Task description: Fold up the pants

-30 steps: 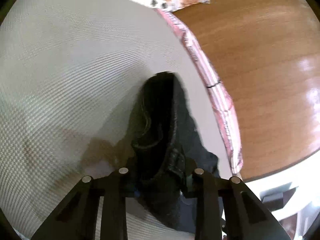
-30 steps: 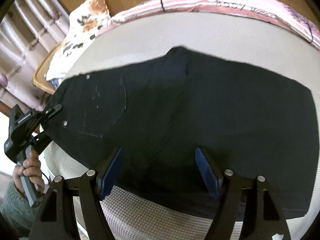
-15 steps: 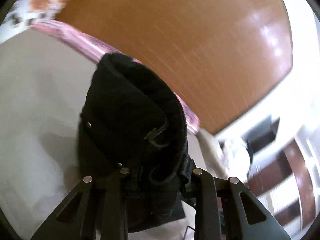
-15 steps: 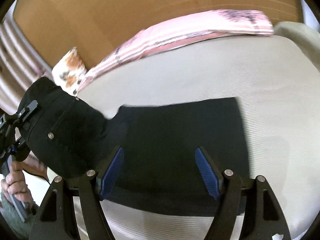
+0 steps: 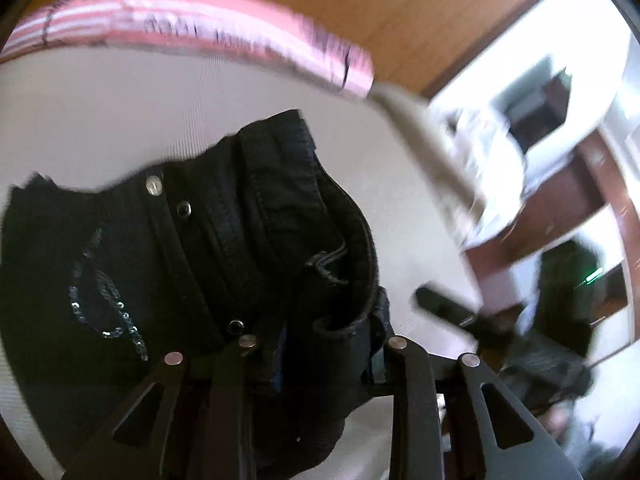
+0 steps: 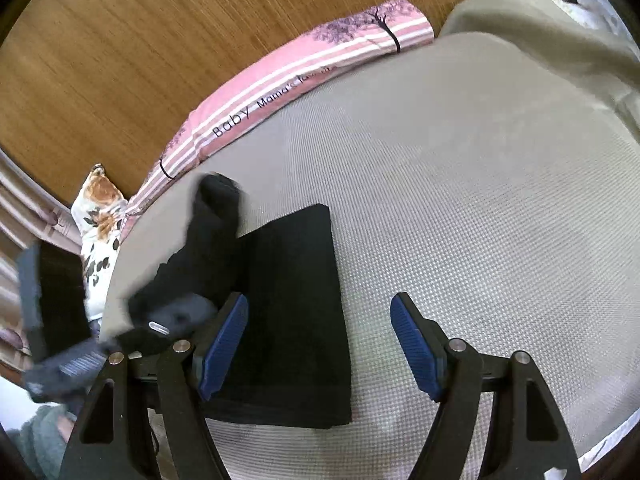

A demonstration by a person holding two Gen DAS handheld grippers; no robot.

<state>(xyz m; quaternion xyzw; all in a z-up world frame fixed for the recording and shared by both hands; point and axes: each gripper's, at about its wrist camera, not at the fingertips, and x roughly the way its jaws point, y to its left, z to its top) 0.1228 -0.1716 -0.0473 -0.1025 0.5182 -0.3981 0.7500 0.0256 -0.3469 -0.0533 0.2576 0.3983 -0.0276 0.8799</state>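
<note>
Grey woven bedding (image 6: 460,208) covered the mattress and carried the black pants (image 6: 296,320), whose leg portion lay flat as a dark rectangle on the cloth in the right wrist view, while the waist end was lifted off the surface towards the left of that picture. Seen from the left wrist camera, the waistband (image 5: 280,216) was bunched and raised, with a metal button (image 5: 154,185) and two dark rivets visible beside a stitched pocket outline. The left gripper (image 5: 320,344) pinched this bunched waistband between its two black arms, the jaws easing slightly apart at this moment with the fabric between them and its pads hidden by the cloth. The right gripper (image 6: 320,344) hung above the bedding with its jaws spread wide and nothing between them; one blue ribbed pad (image 6: 224,344) stood over the flat leg portion, the other over bare bedding, and contact with the cloth could not be determined. A pink striped blanket (image 6: 288,76), printed with trees and lettering, lay along the far edge of the bedding against a wooden headboard (image 6: 160,40). A floral pillow (image 6: 100,208) sat at the left end of the blanket. Blurred shelving and furniture appeared at the right of the left wrist view.
</note>
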